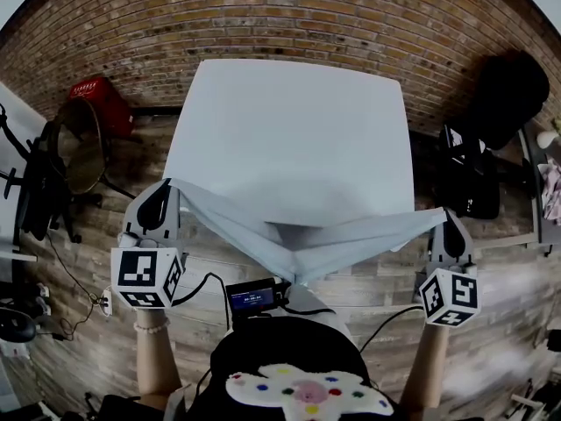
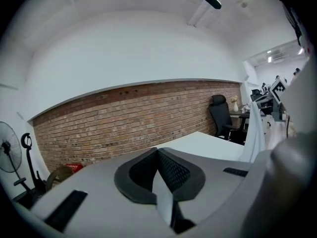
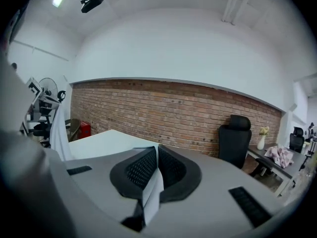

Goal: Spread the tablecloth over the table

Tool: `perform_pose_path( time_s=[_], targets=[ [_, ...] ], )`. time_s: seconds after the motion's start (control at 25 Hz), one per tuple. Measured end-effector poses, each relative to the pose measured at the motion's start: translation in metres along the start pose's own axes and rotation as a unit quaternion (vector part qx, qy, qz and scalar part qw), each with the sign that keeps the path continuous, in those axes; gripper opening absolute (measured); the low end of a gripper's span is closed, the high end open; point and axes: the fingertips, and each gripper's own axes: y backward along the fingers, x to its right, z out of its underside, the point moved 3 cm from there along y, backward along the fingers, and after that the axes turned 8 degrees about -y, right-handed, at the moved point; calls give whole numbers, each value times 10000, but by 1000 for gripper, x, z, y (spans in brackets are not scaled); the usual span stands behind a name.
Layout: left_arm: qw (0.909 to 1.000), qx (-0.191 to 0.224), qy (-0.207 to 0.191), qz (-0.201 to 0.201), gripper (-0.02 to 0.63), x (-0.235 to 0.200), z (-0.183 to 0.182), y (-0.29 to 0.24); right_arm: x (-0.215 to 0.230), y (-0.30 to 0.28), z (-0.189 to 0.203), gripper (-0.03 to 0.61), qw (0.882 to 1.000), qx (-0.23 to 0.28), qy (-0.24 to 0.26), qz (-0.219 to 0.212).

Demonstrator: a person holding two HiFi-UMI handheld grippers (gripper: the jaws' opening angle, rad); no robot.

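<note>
Pale grey-white tablecloth (image 1: pixel 289 139) lies flat over most of the counter, which is itself hidden beneath it.

Head view: we see the cloth's near edge lifted off the counter and drawn toward the person. The left claw (image 1: pixel 160 202) has one near corner and the right claw (image 1: pixel 449 226) the other. Between them the loose edge sags into a V above the wooden floor (image 1: pixel 491 296). The brick wall (image 1: pixel 289 16) runs behind the counter. A red basket (image 1: pixel 95 95) sits on the floor at far left and a black office chair (image 1: pixel 508 95) stands at far right.

Left gripper view: we read the claw as closed on cloth. The ribbed pads (image 2: pixel 173 172) meet with a thin fold of tablecloth pinched between them and trailing toward the camera. More cloth hangs as a taut sheet at the right edge. A standing fan (image 2: pixel 10 152) shows at far left.

Right gripper view: we note the same state here, with the right claw (image 3: pixel 154 170) clamped on a fold of tablecloth that droops out below the pads. The cloth-covered top lies ahead to the left, and the black chair stands against the brick.
</note>
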Motion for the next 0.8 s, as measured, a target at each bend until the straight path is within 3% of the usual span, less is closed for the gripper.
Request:
perform_pose_path(
  time_s=[0.48, 0.8],
  targets=[
    [9951, -441, 47, -887, 14, -59, 36, 18, 84, 16, 8, 32, 9933, -107, -36, 1146],
    [9873, -586, 226, -1458, 14, -93, 50, 29, 132, 25, 2, 32, 9862, -87, -116, 1647]
  ],
)
